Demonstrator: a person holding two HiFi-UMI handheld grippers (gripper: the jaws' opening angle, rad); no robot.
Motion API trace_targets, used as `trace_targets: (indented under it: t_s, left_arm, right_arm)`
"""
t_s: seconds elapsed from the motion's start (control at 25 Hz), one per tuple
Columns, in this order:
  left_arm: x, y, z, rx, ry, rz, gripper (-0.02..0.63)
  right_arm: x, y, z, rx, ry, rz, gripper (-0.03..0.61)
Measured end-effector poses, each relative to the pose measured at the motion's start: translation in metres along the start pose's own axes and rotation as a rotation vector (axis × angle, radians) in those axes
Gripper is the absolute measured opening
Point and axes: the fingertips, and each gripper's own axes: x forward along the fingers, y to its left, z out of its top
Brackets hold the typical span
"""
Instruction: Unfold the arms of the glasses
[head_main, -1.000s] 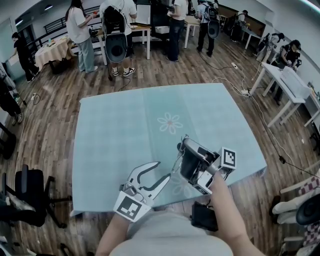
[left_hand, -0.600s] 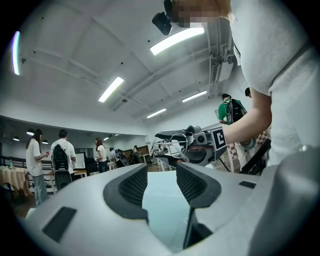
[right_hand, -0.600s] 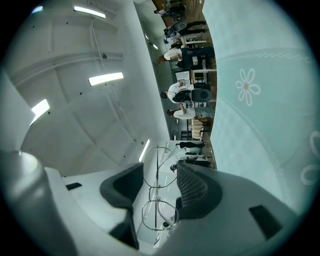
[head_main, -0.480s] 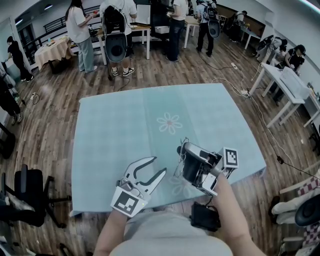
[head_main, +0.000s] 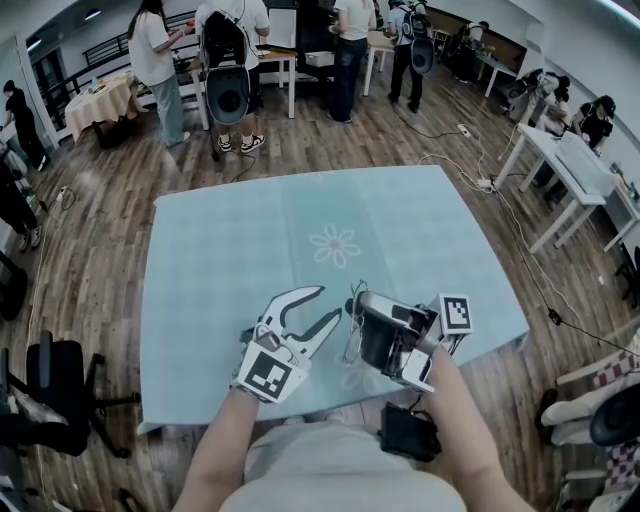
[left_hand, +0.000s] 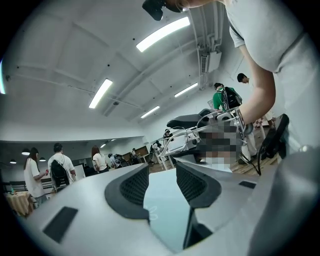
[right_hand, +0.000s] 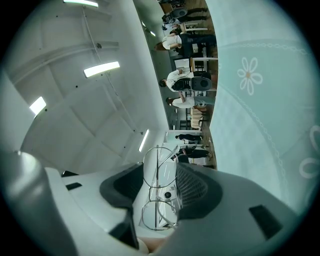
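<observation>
Left gripper (head_main: 330, 303) has slid up the head view since the earlier frame, away from the person's body and closer to the right gripper (head_main: 360, 325), which has barely shifted. Left jaws are spread wide and released. In the left gripper view only the pale cloth shows between the dark ribbed pads (left_hand: 134, 186), nothing held. Same spread as a second ago. Right jaws are clenched on the glasses (right_hand: 157, 190), a thin wire frame with clear lenses. In the right gripper view the frame stands on end between the two pads, one lens above the other, with the upper lens poking out past the jaw tips. A thin straight line runs across behind both lenses, and it looks like an arm folded flat. The glasses are held up off the worktop (head_main: 220, 250), just beyond the left jaw tips, near but apart from them. The worktop has a light teal cloth with a white flower print (head_main: 335, 245), and both grippers sit over its near edge. The marker cube (head_main: 455, 314) on the right gripper faces up. Several people (head_main: 160, 60) stand on the wooden floor (head_main: 100, 250) beyond the far edge, with white tables (head_main: 570, 170) off to the right.
</observation>
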Motion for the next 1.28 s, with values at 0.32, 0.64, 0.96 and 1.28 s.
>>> trace_targets:
  t_s: [0.32, 0.64, 0.96, 1.28]
  left_arm:
    - [0.012, -0.003, -0.013, 0.274, 0.07, -0.061, 0.173]
    - [0.019, -0.01, -0.008, 0.716, 0.106, -0.166, 0.139]
    - [0.02, -0.018, 0.003, 0.862, 0.071, -0.227, 0.031]
    - [0.02, -0.021, 0.0, 0.88, 0.068, -0.237, 0.031]
  right_arm:
    - [0.001, -0.003, -0.01, 0.025, 0.045, -0.018, 0.213]
    - [0.004, -0.004, -0.017, 0.051, 0.08, -0.032, 0.213]
    - [0.001, -0.009, -0.017, 0.083, 0.069, -0.03, 0.215]
    - [-0.001, -0.011, -0.019, 0.082, 0.063, -0.035, 0.215]
